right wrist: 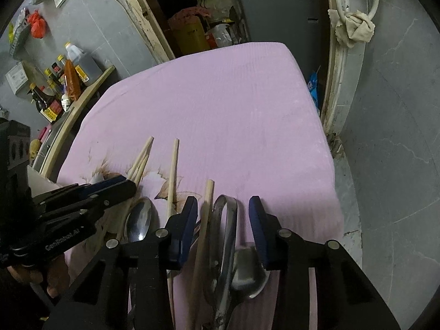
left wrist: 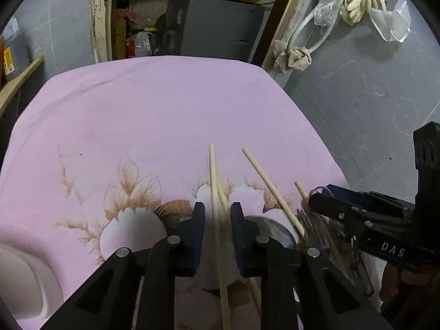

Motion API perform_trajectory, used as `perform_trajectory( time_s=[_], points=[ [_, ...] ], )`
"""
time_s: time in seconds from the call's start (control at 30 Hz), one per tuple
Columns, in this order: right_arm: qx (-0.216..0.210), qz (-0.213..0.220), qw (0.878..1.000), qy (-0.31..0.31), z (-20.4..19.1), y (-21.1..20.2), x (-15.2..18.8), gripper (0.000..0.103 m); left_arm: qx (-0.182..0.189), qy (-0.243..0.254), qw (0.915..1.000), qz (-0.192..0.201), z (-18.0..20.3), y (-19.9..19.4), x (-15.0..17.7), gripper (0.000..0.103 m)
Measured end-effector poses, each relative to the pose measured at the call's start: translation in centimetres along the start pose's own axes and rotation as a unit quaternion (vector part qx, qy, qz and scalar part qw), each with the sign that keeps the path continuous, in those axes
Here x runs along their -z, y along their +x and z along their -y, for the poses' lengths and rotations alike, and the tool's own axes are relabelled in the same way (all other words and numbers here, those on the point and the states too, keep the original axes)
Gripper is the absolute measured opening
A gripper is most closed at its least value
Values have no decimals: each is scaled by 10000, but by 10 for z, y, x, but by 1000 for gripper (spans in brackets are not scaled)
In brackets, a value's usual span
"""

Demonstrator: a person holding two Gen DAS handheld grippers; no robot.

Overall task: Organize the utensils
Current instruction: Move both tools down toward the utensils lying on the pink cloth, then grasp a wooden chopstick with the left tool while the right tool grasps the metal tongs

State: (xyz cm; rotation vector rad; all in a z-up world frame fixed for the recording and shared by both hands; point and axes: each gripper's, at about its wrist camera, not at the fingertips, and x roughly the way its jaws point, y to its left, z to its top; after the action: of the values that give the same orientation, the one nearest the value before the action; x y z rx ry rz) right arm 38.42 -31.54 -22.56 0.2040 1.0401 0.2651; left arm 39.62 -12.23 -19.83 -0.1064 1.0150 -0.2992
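Several wooden chopsticks (left wrist: 215,192) lie on the pink floral cloth (left wrist: 154,115). My left gripper (left wrist: 217,210) is open, its blue pads on either side of a pair of chopsticks without touching them. Another chopstick (left wrist: 271,188) lies to the right. My right gripper (right wrist: 223,206) is open over a chopstick (right wrist: 205,220), metal tongs (right wrist: 227,225) and a metal spoon (right wrist: 249,272). A second spoon (right wrist: 139,220) lies to the left. The right gripper (left wrist: 341,206) shows in the left wrist view, the left gripper (right wrist: 110,189) in the right wrist view.
A white bowl (left wrist: 24,280) sits at the cloth's near left edge. A shelf with sauce bottles (right wrist: 60,82) stands left of the table. Grey wall and floor (right wrist: 398,165) lie to the right. Cluttered storage (left wrist: 214,13) is behind the table's far edge.
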Motion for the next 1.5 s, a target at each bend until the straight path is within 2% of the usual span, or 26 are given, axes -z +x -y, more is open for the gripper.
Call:
perform_trajectory(
  time_s=[0.23,0.37,0.53,0.6,0.63,0.67,0.73,0.87,1.07,1.37,1.5],
  points=[
    [27,-215,9998,-6,0,1,-2,34,96,159,9996,-219,1,7,-7,18],
    [-73,-310,9995,48,1,1,-2,34,427,-112,9985,-328,-9,9,-8,7],
    [-137,-389,9991,101,2,2,-1,34,526,-384,9973,-334,-10,13,-7,7],
    [-163,-410,9989,164,3,2,-1,28,515,-450,9971,-331,-9,13,-7,6],
    [-159,-425,9988,189,5,2,0,17,504,-474,9971,-315,-10,11,-6,6],
    [-153,-452,9986,219,6,3,0,12,483,-508,9971,-283,-10,9,-5,6],
    [-186,-452,9984,284,6,2,1,7,487,-623,9967,-188,-12,2,-2,5],
    [-223,-319,9988,310,2,-9,3,7,494,-837,9953,55,-17,-18,6,5],
    [-322,179,9989,303,-7,-46,5,7,459,-1122,9911,548,-21,-54,11,5],
    [-293,879,9955,188,-34,-104,17,7,208,-1478,9810,1237,-31,-114,19,5],
    [-525,1186,9915,112,-58,-118,17,7,138,-1535,9752,1587,-43,-146,20,5]
  ],
)
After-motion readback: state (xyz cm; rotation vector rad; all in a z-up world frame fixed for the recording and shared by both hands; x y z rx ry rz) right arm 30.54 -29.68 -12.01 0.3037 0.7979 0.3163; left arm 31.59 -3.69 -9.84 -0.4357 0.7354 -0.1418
